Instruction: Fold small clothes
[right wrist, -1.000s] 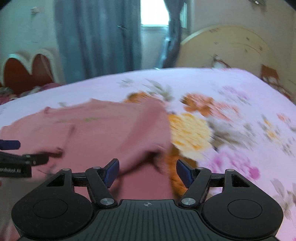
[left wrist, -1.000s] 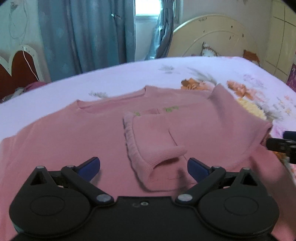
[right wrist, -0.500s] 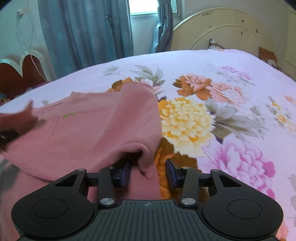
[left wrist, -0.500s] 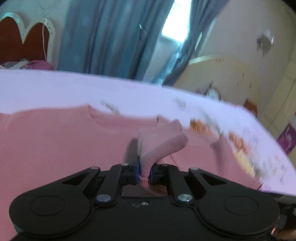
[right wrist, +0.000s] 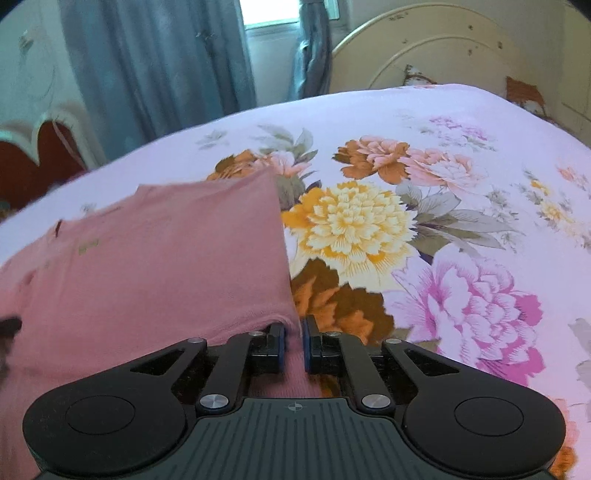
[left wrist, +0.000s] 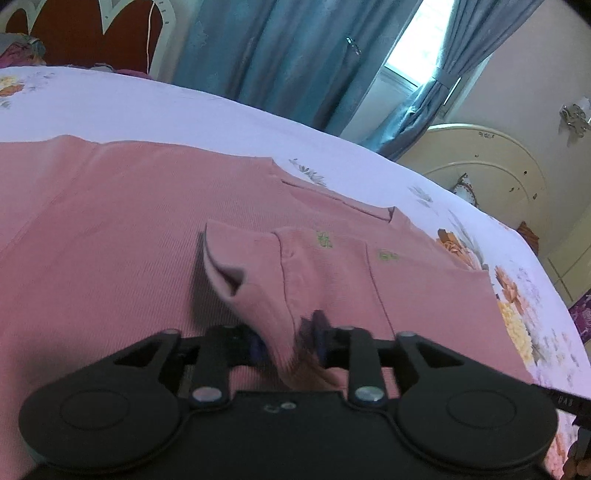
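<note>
A pink sweater (left wrist: 129,240) lies spread on the floral bedsheet (left wrist: 184,114), its right side folded in over the body. Its ribbed sleeve cuff (left wrist: 255,291) rises from the fabric into my left gripper (left wrist: 288,343). Those jaws are opening: the cuff rests against the left pad, and a dark gap shows beside the right pad. In the right wrist view the sweater (right wrist: 166,266) ends in a straight folded edge. My right gripper (right wrist: 293,347) is shut on that edge near its lower corner, with pink knit pinched between the pads.
Blue curtains (left wrist: 295,55) and a window stand behind the bed. A cream round headboard (right wrist: 436,44) is at the far right, and a red and white headboard (left wrist: 74,33) at the far left. Flowered sheet (right wrist: 406,221) spreads right of the sweater.
The left gripper shut on the sleeve cuff, rolled and shifted sideways with it, and its jaws have now parted. The right gripper closed onto the sweater's folded edge, which now lies flatter.
</note>
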Motion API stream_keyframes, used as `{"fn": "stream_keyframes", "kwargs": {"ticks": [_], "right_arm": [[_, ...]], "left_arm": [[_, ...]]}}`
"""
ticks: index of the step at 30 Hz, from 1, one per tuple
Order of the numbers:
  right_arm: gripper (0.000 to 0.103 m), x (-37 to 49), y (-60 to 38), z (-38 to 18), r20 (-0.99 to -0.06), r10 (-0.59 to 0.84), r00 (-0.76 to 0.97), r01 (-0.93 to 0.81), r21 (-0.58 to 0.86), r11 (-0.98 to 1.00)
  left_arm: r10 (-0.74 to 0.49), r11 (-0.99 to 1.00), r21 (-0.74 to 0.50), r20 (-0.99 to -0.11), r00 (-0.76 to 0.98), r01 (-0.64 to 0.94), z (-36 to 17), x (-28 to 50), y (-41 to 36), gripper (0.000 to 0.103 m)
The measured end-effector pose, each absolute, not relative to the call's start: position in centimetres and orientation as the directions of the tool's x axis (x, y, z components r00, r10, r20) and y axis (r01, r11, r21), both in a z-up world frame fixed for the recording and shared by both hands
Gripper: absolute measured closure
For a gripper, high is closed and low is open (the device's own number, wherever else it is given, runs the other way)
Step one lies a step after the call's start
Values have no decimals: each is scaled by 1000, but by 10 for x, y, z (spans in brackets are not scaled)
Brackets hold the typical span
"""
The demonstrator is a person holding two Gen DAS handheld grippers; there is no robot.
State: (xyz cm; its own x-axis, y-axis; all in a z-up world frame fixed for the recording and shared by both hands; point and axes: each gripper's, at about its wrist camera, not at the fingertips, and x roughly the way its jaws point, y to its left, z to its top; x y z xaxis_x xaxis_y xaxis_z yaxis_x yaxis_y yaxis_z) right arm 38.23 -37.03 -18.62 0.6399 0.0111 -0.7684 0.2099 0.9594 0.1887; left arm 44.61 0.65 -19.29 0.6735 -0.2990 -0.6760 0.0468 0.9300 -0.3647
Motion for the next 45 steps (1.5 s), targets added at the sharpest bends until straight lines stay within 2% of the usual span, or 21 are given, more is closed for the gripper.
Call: {"fn": "stream_keyframes", "kwargs": {"ticks": [2, 4, 7, 9, 13, 14, 16, 17, 20, 22, 23, 25, 27, 29, 34, 35, 37, 38, 45], "right_arm": [[95, 372, -374, -179, -766, 20, 643, 206, 198, 958], [95, 364, -378, -170, -754, 25, 656, 207, 212, 955], [95, 368, -384, -161, -738, 34, 674, 200, 227, 953], [94, 383, -388, -163, -737, 37, 675, 205, 235, 950], [90, 420, -393, -170, -736, 70, 674, 199, 272, 941], [86, 429, -393, -172, -736, 78, 673, 196, 279, 940], [44, 449, -392, -177, -731, 78, 678, 189, 275, 943], [41, 457, -391, -179, -729, 70, 681, 183, 261, 948], [42, 485, -388, -188, -733, 72, 677, 162, 244, 956], [43, 502, -390, -196, -739, 92, 667, 162, 264, 951], [46, 509, -391, -200, -743, 94, 663, 166, 268, 949], [70, 522, -390, -205, -744, 90, 663, 167, 265, 950], [82, 529, -387, -207, -745, 88, 661, 154, 249, 956], [89, 530, -384, -208, -743, 54, 667, 144, 200, 969], [89, 523, -377, -205, -736, 6, 676, 143, 139, 980], [87, 520, -373, -201, -735, 1, 678, 142, 132, 981], [71, 510, -365, -191, -720, 23, 694, 119, 146, 982], [70, 503, -358, -185, -710, 39, 703, 99, 152, 983], [69, 465, -284, -161, -706, 208, 677, -96, 196, 976]], "left_arm": [[-299, 924, -382, -672, 678, 29, -189, 445, 11, 60], [-285, 921, -389, -670, 685, 2, -188, 443, 20, 60], [-263, 929, -369, -674, 691, -7, -190, 446, 26, 72], [-277, 930, -367, -671, 688, 17, -190, 447, 24, 90], [-251, 954, -290, -648, 720, 72, -185, 448, 12, 94], [-241, 958, -278, -644, 726, 71, -183, 449, 12, 94], [-226, 960, -272, -631, 742, 61, -179, 448, 14, 94], [-218, 963, -263, -627, 748, 60, -178, 448, 15, 94], [-197, 972, -228, -645, 738, 61, -182, 450, 13, 93], [-170, 979, -196, -670, 722, 49, -188, 451, 11, 87], [-150, 983, -177, -675, 722, 39, -189, 451, 10, 80], [-133, 986, -162, -681, 720, 29, -189, 450, 11, 76], [-129, 987, -159, -685, 717, 26, -186, 449, 12, 69], [-112, 988, -156, -687, 718, 5, -182, 446, 16, 61], [-112, 984, -178, -706, 699, -21, -175, 441, 31, 49], [-113, 983, -180, -708, 697, -24, -173, 441, 33, 46], [-113, 983, -183, -707, 698, -27, -169, 438, 36, 41], [-112, 983, -183, -706, 699, -28, -167, 437, 37, 39], [-118, 980, -195, -716, 688, -34, -158, 424, 48, 37]]}}
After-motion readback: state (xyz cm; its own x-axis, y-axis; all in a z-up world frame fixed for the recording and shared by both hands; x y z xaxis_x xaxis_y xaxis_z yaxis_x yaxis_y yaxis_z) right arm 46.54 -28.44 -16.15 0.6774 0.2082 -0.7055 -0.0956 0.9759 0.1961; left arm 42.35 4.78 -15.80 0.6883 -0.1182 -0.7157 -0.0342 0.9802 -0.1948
